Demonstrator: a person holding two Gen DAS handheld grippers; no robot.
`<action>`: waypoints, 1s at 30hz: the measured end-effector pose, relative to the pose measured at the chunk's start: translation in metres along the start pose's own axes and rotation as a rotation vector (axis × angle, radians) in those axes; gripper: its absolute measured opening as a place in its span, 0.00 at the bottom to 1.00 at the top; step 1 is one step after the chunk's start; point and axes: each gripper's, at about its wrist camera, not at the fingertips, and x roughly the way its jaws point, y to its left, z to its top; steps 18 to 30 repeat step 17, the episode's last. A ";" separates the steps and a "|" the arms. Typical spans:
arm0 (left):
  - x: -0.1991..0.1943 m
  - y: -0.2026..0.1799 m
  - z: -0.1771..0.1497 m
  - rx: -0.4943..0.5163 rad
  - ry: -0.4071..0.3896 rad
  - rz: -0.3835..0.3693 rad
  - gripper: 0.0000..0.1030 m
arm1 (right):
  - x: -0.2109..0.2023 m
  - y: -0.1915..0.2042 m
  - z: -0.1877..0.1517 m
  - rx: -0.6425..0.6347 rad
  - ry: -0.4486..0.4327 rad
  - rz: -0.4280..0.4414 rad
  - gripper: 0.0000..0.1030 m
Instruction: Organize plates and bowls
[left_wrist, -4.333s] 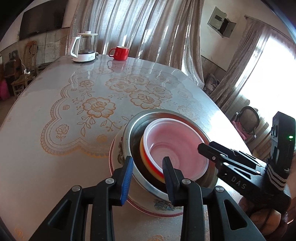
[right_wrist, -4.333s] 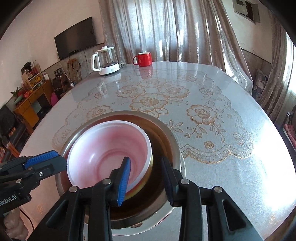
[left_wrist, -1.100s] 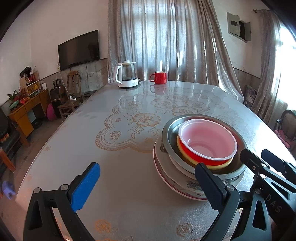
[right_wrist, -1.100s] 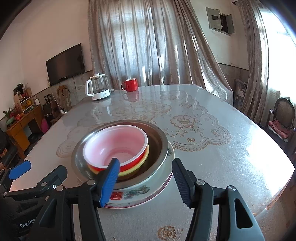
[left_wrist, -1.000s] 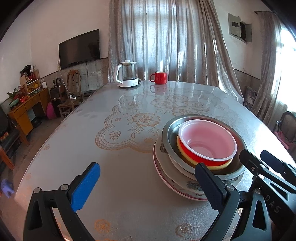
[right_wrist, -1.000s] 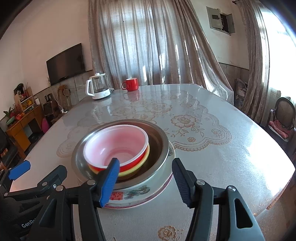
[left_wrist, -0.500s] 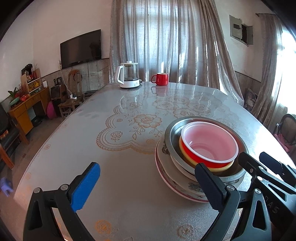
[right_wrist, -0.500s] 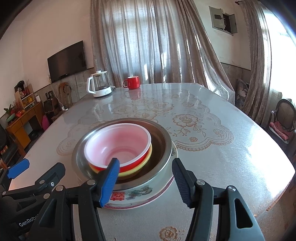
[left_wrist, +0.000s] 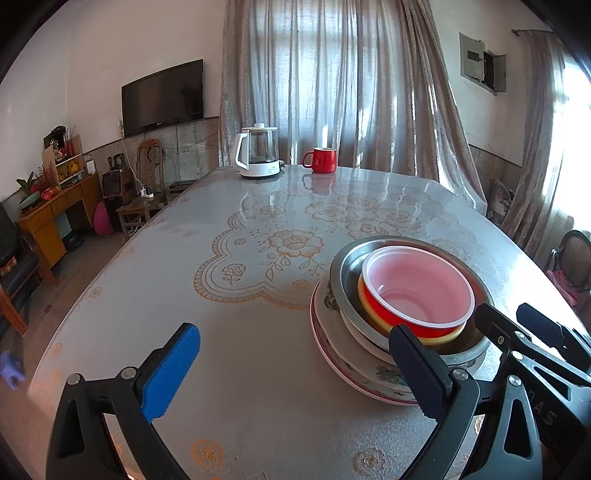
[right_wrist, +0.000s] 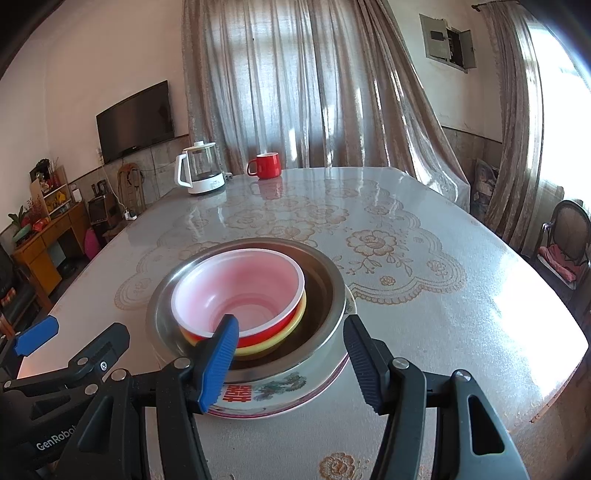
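One stack stands on the table: a patterned plate at the bottom, a steel bowl on it, then a yellow bowl and a red bowl with a pale pink inside on top. My right gripper is open, hovering just in front of the stack with nothing between its fingers. My left gripper is wide open to the left of the stack and holds nothing. Each gripper shows in the other's view, at the frame edge.
A white-based glass kettle and a red mug stand at the table's far end. The lace-patterned tablecloth covers the table. A chair sits off the right edge and wooden furniture off the left.
Both grippers came back from the bowls and opened wider between the oldest frames and a second ago. Over the last second nothing has moved.
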 end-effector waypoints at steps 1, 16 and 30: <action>0.000 0.000 0.000 0.001 -0.001 -0.001 1.00 | 0.000 0.000 0.000 0.000 0.001 0.001 0.58; 0.005 0.006 0.000 -0.040 0.018 -0.001 0.99 | 0.000 -0.006 -0.001 0.016 0.001 -0.003 0.58; 0.005 0.007 0.000 -0.040 0.019 -0.003 0.99 | 0.000 -0.007 0.000 0.017 0.000 -0.002 0.58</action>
